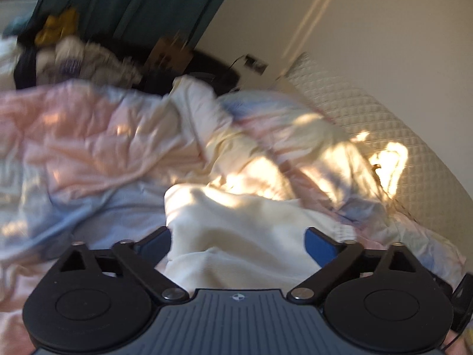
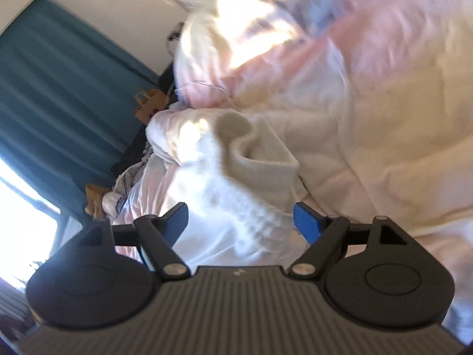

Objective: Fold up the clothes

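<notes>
cream garment (image 1: pixel 236 236) between wide-spread pads, left hand-held gripper (image 1: pixel 238 244), right hand-held gripper (image 2: pixel 240 222); neither pinching.

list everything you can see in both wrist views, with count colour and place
cream knit garment: one, off-white, lying on the bed between both open tongs, ribbed cuff showing in the right wrist view
rumpled pastel duvet: one, pink, blue and cream, covering the bed
quilted white headboard or mattress edge: one, right of the duvet
teal curtain: one, by the window
brown paper bag: one, beside the curtain
heap of mixed clothes: one, white, yellow, dark; blurred, far left
wall socket: one, on the cream wall
left tongs: black, blue pads, open
right tongs: black, blue pads, open
</notes>
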Demonstrator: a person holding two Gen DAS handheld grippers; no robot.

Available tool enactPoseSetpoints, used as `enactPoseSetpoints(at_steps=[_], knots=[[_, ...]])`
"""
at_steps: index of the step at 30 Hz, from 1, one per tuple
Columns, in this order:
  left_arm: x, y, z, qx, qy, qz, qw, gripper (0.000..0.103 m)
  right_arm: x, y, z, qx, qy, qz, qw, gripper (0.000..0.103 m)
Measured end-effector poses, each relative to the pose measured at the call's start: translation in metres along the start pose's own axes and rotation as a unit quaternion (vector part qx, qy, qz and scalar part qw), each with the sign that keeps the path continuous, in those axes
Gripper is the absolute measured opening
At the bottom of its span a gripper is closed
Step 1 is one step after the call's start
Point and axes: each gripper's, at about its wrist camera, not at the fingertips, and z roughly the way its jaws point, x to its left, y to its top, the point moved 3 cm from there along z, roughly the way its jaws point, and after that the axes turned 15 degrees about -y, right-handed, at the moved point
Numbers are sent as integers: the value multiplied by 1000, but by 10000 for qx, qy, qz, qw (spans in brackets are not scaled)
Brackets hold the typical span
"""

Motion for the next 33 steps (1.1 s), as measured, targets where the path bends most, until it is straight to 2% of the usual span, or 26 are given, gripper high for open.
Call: enactPoseSetpoints(at_steps=[7,10,15,24,27,33], knots=[[-71,7,-71,-202,171,639,9976,103,34,-10,-99,-747,148,-943,9926,83],[-97,3,-99,-283,268,883,9953,103,50,-20,-131,-990,157,-1323,9861,89],[-126,-9,-140,-401,456,1196,9910,103,69,-42,-172,-1216,128,-1790,9762,89],[-150,-45,-204,-464,726,1479,9852,103,85,-95,-221,-1411,-15,-2526,9572,89],[-157,-59,-218,-461,798,1670,9816,103,90,-110,-238,-1633,-70,-2753,9474,89],[-154,-77,-239,-497,850,1628,9817,103,92,-133,-255,-1759,-178,-2967,9385,89]])
